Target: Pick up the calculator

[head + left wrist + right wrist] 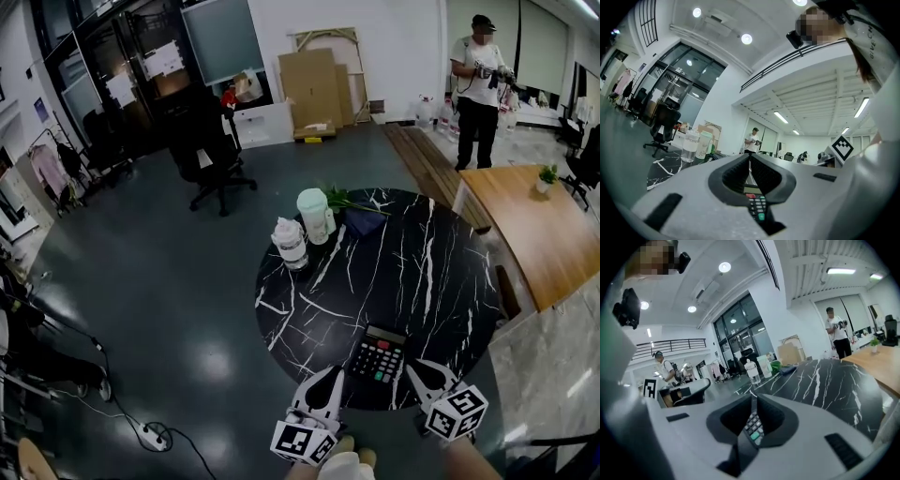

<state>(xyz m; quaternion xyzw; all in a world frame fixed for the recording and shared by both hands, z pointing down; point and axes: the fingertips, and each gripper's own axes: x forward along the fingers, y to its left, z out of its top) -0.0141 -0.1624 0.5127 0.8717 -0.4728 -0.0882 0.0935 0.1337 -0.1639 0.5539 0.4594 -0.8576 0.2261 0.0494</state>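
The black calculator (378,359), with grey keys, one red key and one green key, lies flat near the front edge of the round black marble table (422,281). My left gripper (333,375) sits just left of it at the table's rim, jaws shut and empty. My right gripper (412,368) is just right of it, also shut and empty. In the left gripper view the calculator (757,206) shows through the hollow behind the closed tips (750,157). In the right gripper view the calculator (752,427) shows likewise behind the closed tips (753,398).
At the table's far side stand a clear bottle (290,242), a pale green tumbler (314,216), green leaves (342,199) and a dark cloth (364,220). A wooden table (534,225) is at the right. An office chair (216,150) and a person (478,89) stand farther off.
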